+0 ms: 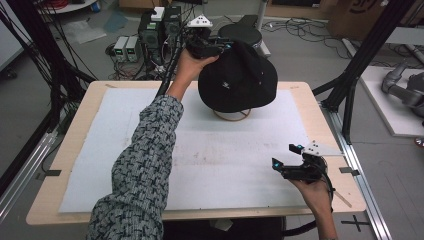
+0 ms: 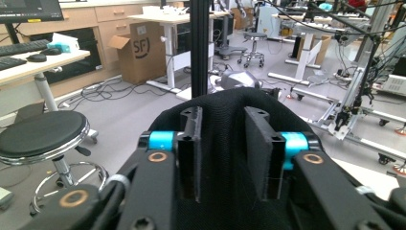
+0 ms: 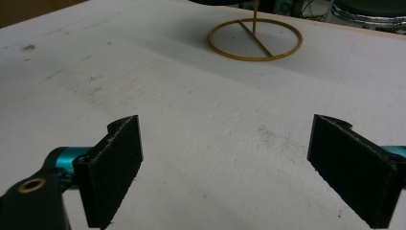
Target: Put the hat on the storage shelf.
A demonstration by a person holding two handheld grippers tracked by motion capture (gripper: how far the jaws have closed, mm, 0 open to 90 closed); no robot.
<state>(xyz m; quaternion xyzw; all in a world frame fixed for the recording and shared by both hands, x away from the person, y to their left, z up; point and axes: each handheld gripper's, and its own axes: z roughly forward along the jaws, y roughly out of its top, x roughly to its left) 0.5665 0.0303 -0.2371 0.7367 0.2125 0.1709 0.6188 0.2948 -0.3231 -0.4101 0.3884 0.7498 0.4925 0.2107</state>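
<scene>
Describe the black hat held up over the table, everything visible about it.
The black brimmed fabric hat has a rounded crown, a floppy brim and a small white mark on the front. The left gripper pinches its fabric at the upper edge, holding it tilted above the thin gold wire stand on the white table mat.

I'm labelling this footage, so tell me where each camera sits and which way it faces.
High view: fixed above the person's side, looking forward and down on the table; both forearms, left gripper and right gripper show.
Left gripper view: rides the left gripper, facing the lab floor; its jaws pinch the black hat.
Right gripper view: low over the white mat, jaws apart, facing the gold wire stand.
Shared: high and right gripper views both show the stand.
</scene>
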